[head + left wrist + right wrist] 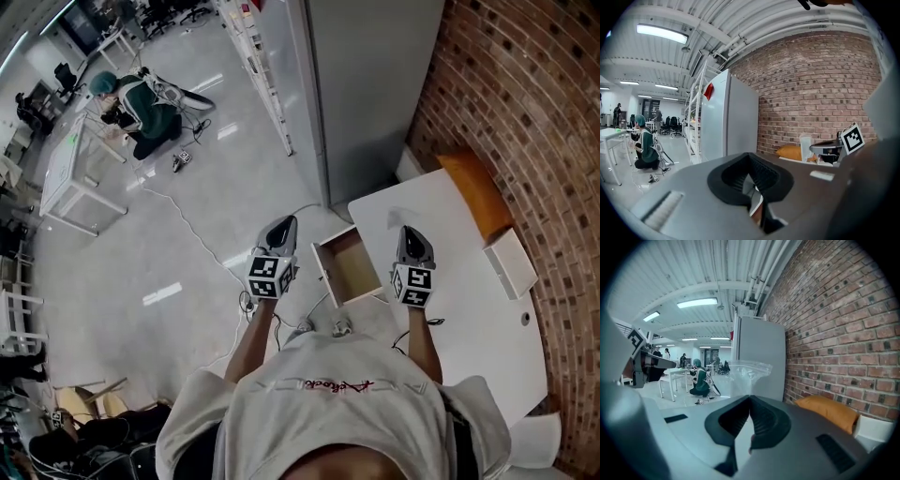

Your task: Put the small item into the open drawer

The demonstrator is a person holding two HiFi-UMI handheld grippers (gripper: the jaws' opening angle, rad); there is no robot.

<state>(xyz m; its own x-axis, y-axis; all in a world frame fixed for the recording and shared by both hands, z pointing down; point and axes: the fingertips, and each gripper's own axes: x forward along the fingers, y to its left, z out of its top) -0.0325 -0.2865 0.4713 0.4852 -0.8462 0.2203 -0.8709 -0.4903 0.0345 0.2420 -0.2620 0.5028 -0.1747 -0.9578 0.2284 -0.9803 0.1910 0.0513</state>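
Note:
A small clear plastic bag [749, 376] stands up from the tip of my right gripper [750, 401], whose jaws are shut on its lower edge. In the left gripper view the bag [805, 147] shows at that gripper's front end. In the head view my right gripper [410, 232] hovers over the white table [469, 319], just right of the open drawer [349, 267]. The drawer sticks out of the table's left side and looks bare inside. Left of the drawer, over the floor, my left gripper [284, 225] has its jaws together and nothing in them [750, 164].
A tall grey cabinet [366, 84] stands beyond the drawer. On the table by the brick wall [534, 112] lie an orange cushion [478, 192] and a white box [511, 262]. A cable [202, 239] runs across the floor. A person [141, 108] crouches far off.

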